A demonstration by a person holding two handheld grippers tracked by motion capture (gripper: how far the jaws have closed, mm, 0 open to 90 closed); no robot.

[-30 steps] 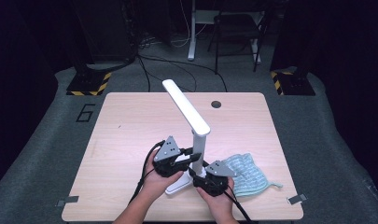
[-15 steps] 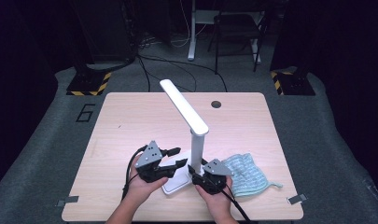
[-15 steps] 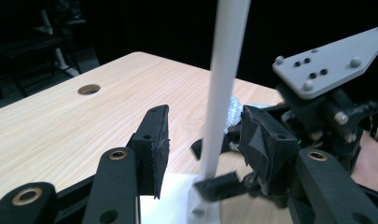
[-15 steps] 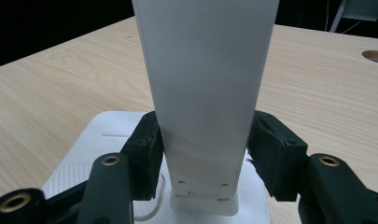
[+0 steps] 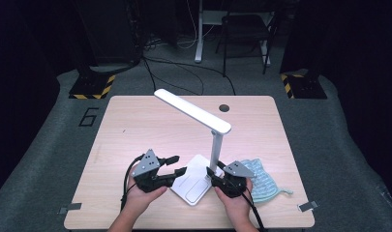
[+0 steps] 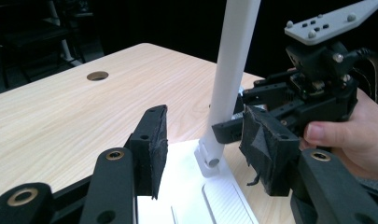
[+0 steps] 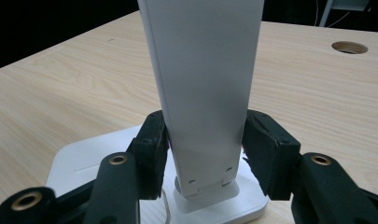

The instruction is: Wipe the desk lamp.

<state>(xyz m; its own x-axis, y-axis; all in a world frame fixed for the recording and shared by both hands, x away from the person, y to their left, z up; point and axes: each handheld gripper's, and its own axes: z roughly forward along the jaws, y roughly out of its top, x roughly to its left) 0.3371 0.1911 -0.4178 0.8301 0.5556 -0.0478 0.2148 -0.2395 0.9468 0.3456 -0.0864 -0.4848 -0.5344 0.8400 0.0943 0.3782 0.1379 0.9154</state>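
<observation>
Since the earlier frame the left gripper has drawn back leftward off the lamp; its jaws have just been opening, with nothing between them. The right gripper has just been closing, pads against the lamp's upright stem. Lamp stands at the table's near edge, stem vertical, head slanting up and away to the left.

Two black handheld grippers, left gripper and right gripper, grey three-cornered screw-studded top plates, brass-ringed jaw pivots, worn black pads, trailing black cables, bare forearms.
</observation>
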